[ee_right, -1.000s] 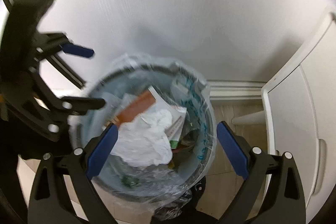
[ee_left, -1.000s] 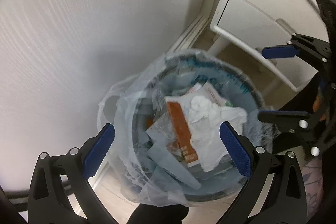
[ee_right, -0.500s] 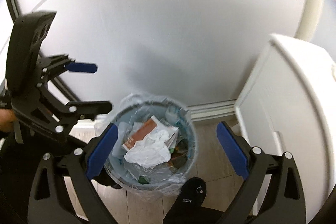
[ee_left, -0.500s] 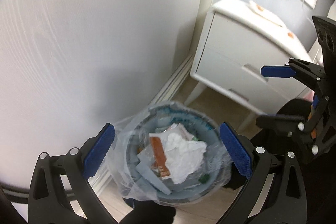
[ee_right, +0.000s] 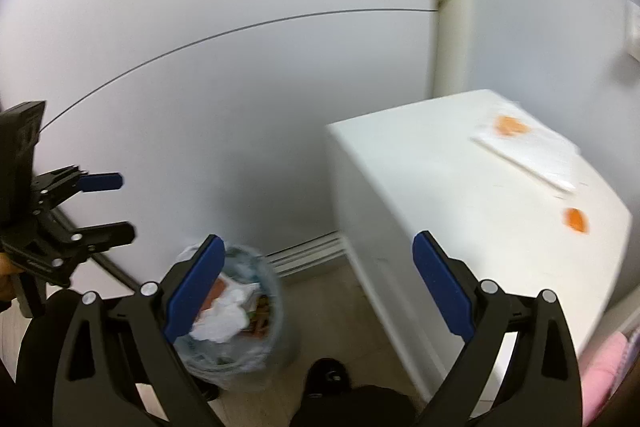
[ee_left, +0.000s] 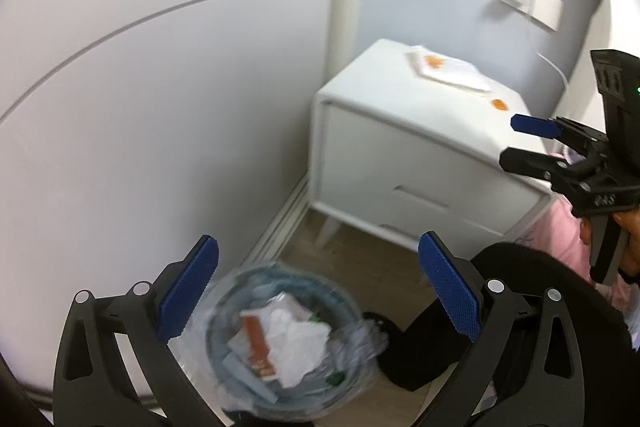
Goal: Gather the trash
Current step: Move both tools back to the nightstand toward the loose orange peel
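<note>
Now both held high, empty: left gripper [ee_left: 318, 301] jaws wide apart, right gripper [ee_right: 318, 297] same. Trash bin [ee_left: 280, 339] on floor at 6 o'clock of left view, clear liner, stuffed with crumpled tissue [ee_left: 298, 341] and orange-striped wrapper [ee_left: 258, 341]. White nightstand [ee_right: 460, 211] at 3 o'clock of bin, near it. On top: white paper [ee_right: 528, 151] with orange peel [ee_right: 509, 125]; loose orange bit [ee_right: 576, 219] at 5 o'clock of paper.

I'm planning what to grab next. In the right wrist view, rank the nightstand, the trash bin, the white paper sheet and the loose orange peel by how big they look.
Largest to smallest:
1. nightstand
2. trash bin
3. white paper sheet
4. loose orange peel

The bin is partly hidden by a gripper finger.
</note>
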`<state>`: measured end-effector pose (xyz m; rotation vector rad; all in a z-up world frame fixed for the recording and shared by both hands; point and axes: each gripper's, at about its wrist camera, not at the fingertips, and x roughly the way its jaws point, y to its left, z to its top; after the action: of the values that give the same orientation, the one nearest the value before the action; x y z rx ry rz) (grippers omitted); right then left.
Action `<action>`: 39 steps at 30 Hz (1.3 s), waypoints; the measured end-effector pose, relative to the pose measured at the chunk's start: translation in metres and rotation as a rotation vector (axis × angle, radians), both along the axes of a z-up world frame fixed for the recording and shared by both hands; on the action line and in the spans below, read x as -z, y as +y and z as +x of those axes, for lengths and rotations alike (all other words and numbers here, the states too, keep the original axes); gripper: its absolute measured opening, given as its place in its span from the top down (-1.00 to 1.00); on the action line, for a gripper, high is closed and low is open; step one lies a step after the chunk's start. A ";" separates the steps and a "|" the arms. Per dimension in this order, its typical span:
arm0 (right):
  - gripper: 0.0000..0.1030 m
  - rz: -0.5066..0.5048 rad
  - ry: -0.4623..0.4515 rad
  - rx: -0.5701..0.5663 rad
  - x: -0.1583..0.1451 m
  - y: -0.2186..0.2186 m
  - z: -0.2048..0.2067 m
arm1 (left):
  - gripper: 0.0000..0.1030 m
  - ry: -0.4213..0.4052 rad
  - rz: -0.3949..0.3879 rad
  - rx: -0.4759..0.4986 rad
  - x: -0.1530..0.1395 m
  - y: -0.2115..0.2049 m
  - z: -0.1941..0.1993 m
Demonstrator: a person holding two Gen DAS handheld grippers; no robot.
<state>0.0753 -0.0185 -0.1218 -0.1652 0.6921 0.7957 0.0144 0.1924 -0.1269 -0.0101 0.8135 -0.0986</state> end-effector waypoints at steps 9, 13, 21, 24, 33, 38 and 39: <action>-0.79 0.006 -0.032 0.184 -0.010 -0.084 0.040 | -0.89 -0.035 0.014 0.151 -0.024 -0.079 0.048; -0.79 -0.005 -0.045 0.238 -0.004 -0.109 0.061 | -0.89 -0.044 0.015 0.209 -0.030 -0.110 0.070; -0.79 -0.019 -0.043 0.290 -0.004 -0.145 0.103 | -0.89 -0.054 -0.002 0.315 -0.039 -0.165 0.122; -0.79 -0.028 -0.036 0.290 -0.002 -0.152 0.115 | -0.89 -0.053 0.001 0.348 -0.038 -0.180 0.140; -0.78 -0.051 -0.016 0.250 0.014 -0.150 0.142 | -0.89 -0.024 -0.045 0.424 -0.024 -0.205 0.187; -0.78 -0.072 -0.002 0.207 0.028 -0.143 0.154 | -0.89 0.013 -0.040 0.500 -0.007 -0.215 0.206; -0.78 -0.079 0.002 0.205 0.031 -0.143 0.158 | -0.89 0.022 -0.033 0.516 -0.003 -0.218 0.210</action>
<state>0.2334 -0.1612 -0.1528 -0.1619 0.7300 0.5733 0.2244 -0.0255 -0.1241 0.1691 0.8212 -0.5999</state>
